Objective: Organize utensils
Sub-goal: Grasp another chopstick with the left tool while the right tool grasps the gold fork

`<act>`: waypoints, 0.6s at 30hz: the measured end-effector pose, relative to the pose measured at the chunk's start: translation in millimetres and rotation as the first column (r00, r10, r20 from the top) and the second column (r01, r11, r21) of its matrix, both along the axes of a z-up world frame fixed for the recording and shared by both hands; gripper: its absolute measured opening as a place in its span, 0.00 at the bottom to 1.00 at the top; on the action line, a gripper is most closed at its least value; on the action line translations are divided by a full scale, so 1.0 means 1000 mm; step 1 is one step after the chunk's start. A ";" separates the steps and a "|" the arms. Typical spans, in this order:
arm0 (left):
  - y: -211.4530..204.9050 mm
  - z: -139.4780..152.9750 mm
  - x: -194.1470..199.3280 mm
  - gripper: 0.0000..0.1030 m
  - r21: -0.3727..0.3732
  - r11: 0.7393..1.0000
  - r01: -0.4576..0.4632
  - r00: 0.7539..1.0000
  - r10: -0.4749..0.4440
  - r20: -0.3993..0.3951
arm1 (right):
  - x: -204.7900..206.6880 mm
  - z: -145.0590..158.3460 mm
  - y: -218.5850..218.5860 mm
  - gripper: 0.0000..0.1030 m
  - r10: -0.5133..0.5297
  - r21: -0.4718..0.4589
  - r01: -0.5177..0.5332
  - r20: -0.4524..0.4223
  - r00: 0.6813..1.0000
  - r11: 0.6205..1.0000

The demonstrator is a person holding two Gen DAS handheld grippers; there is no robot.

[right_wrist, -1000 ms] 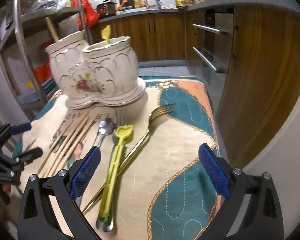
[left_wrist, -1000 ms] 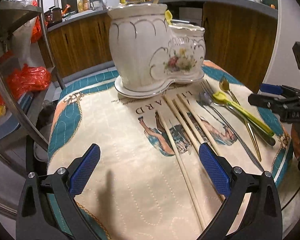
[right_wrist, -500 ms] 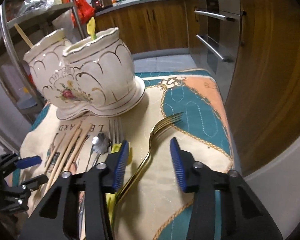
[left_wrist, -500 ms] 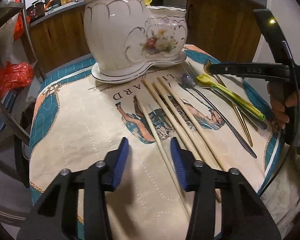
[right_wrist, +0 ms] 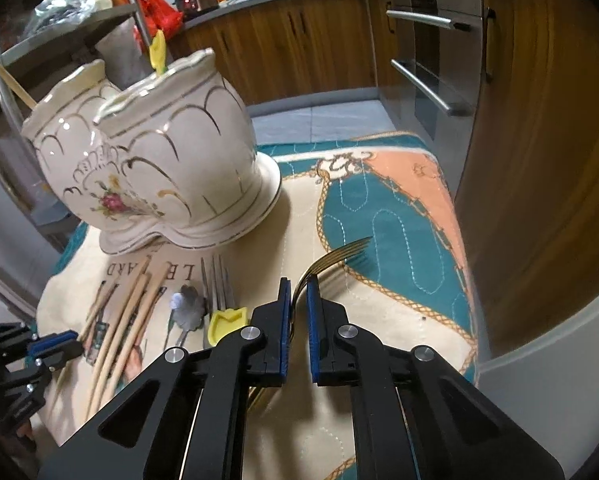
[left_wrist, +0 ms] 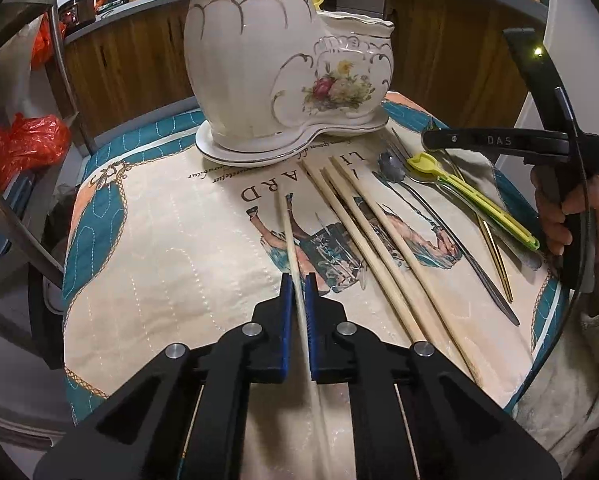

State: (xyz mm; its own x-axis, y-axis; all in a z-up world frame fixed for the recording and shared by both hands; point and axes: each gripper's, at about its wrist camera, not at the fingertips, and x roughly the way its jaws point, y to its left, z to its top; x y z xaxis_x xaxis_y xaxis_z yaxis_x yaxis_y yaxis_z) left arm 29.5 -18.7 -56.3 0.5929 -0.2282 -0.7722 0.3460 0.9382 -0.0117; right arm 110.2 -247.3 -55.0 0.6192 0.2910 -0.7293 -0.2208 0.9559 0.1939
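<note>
So, L gripper (left_wrist: 297, 280): I'd pinched chopstick (left_wrist: 289, 236) mid-shaft; light, stiff, slick.
R gripper (right_wrist: 298, 284): clamped on gold fork (right_wrist: 331, 258) neck; thin, slippery.

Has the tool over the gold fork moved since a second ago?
Yes. The right tool has gone forward toward the ceramic holder, its jaws have just been closing, and they now pinch the gold fork.

On the quilted cloth (left_wrist: 171, 264) over the tabletop, large dark capitals are printed just in front of the ceramic holder (left_wrist: 259, 60); "ARD" and part of "LI" can be read in the left wrist view, "ARD" and "LE" in the right wrist view. A line of small script beside them cannot be made out. "DAS" is marked on the right tool (left_wrist: 499, 141).
</note>
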 end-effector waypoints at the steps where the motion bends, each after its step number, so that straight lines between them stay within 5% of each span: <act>1: 0.001 0.000 0.000 0.05 0.000 1.000 0.002 1.000 -0.002 0.001 | -0.002 0.003 -0.001 0.08 -0.005 -0.001 0.005 0.017 1.000 1.000; 8: 0.001 0.001 -0.003 0.04 -0.006 1.000 0.009 1.000 -0.009 0.012 | -0.022 0.032 -0.009 0.07 -0.044 0.006 0.044 0.162 0.986 0.999; 18: 0.007 0.010 -0.011 0.04 -0.053 0.999 0.011 0.996 -0.007 0.086 | -0.063 0.076 -0.007 0.05 -0.061 -0.071 0.100 0.417 0.907 0.992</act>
